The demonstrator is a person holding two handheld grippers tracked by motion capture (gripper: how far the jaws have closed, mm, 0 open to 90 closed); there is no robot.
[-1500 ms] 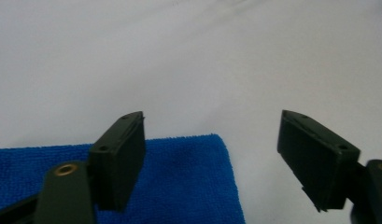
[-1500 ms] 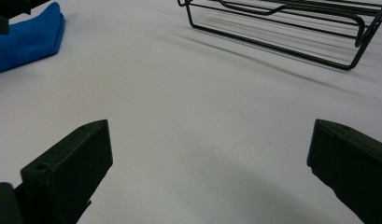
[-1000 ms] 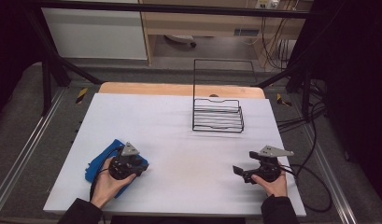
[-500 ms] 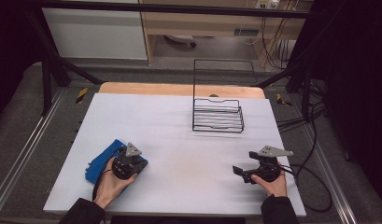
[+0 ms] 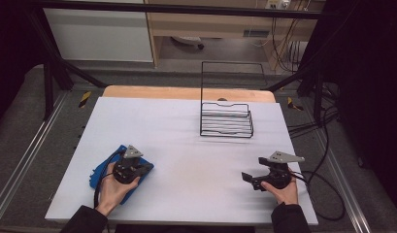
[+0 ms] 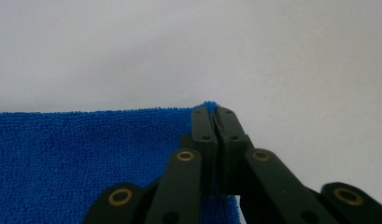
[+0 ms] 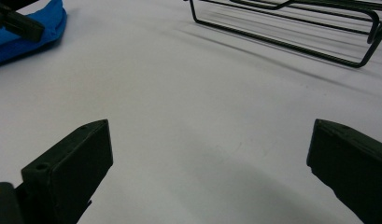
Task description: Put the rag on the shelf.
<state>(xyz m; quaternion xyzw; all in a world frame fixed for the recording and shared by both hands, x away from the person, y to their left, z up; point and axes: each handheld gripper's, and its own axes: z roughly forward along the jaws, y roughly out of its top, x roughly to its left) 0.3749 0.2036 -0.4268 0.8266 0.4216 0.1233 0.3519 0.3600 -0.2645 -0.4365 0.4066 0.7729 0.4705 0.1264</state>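
Blue towel [image 6: 86, 158] lies at the bench's [image 5: 186, 126] near-left; my left gripper [image 6: 215, 122] has just closed, pinching its corner for lifting. My right gripper [image 7: 207, 154] waits apart, jaws wide.

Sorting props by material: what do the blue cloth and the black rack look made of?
Blue cloth: probably microfibre or terry, with a fuzzy, looped matte pile. Black rack: likely coated metal wire, judging by its thin rigid rods and faint sheen.
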